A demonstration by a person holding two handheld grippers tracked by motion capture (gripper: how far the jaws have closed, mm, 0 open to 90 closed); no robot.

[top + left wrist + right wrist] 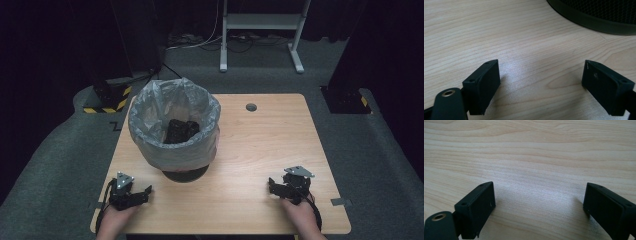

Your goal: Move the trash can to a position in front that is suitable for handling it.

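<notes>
Both forearms enter from the near edge of the bench, each hand wrapped around a hand-held gripper. On the person's left, the left hand-held gripper rests near the front left corner, its jaws pointing inward toward the middle of the bench and standing well apart with nothing between them; in the left gripper view the left hand-held gripper shows only bare wood grain in the gap, with the dark round base of the bin curving across the upper right. Opposite it, the right hand-held gripper sits near the front right, jaws likewise spread wide and empty, and the right gripper view shows the right hand-held gripper over plain light wood. Behind the left gripper stands the bin, lined with a translucent grey plastic bag folded over its rim, with a dark crumpled mass lying inside. Farther back on the bench is a small round cable hole. Beyond, on grey carpet, stands a white metal frame.
</notes>
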